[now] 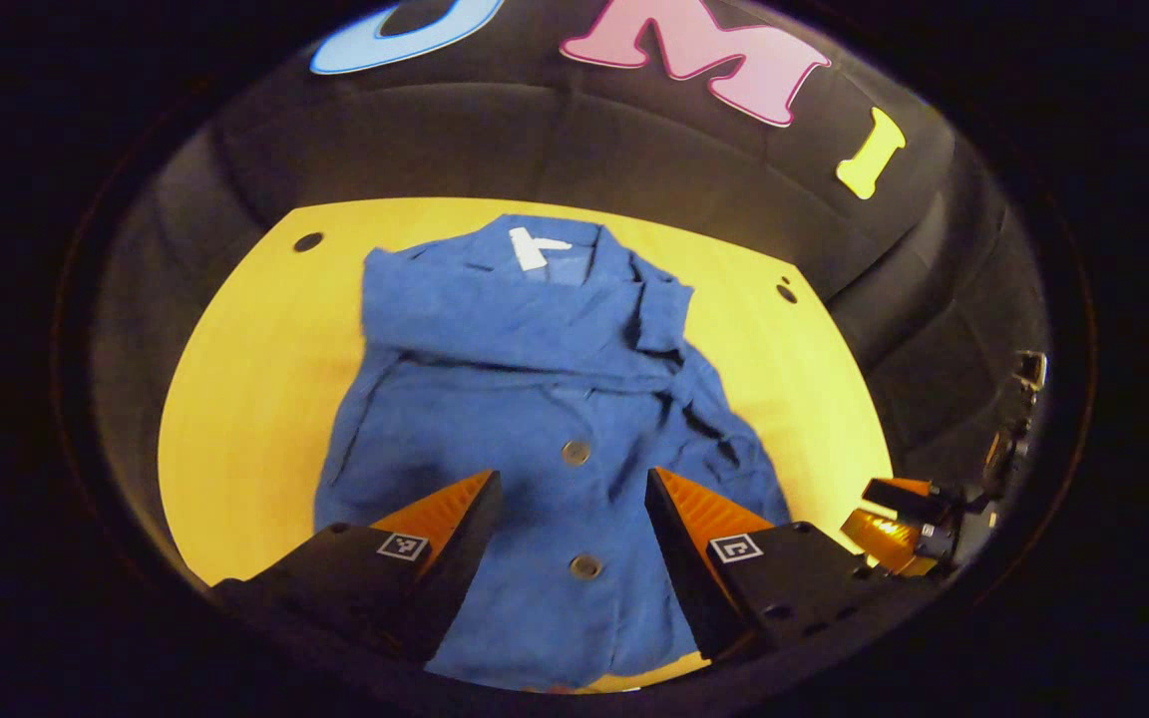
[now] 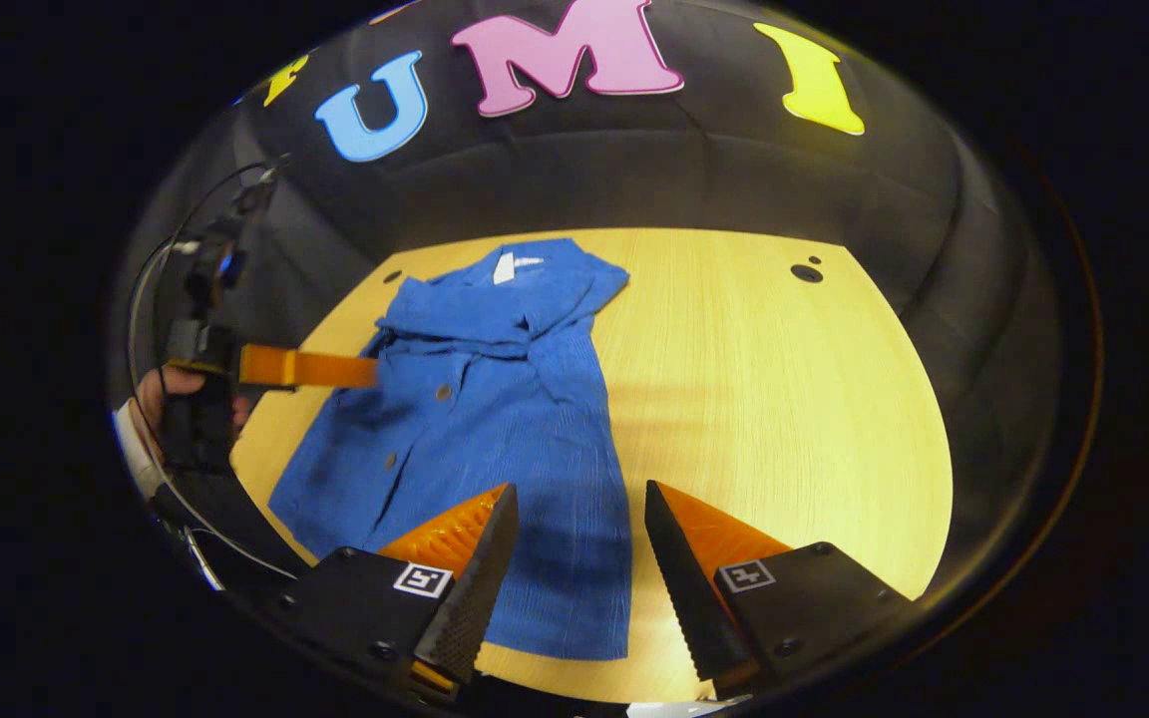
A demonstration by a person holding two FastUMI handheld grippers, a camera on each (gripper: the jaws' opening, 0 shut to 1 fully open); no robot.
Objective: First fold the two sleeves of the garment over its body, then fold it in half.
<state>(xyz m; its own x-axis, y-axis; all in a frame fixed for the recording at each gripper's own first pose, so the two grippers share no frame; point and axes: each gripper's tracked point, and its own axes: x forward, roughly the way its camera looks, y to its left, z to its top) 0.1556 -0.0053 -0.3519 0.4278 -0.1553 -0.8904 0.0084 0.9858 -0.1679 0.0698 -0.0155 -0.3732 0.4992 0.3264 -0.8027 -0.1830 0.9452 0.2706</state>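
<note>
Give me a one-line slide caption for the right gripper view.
Open right gripper above the hem of a blue button-up shirt, sleeves folded across its chest, on a yellow wooden table.

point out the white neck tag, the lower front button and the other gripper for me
white neck tag [image 1: 532, 246], left gripper view, middle of the tag
lower front button [image 1: 585, 566], left gripper view, button face
left gripper [image 2: 360, 370], right gripper view, finger ends

I see the garment [image 1: 535, 399] as soft matt blue cloth, creased, with dull smooth buttons [image 1: 575, 454]. My worktop [image 2: 784, 399] looks like pale wood, fine-grained with a slight sheen. My right tool [image 2: 572, 558] has ridged, toothed finger faces.
</note>
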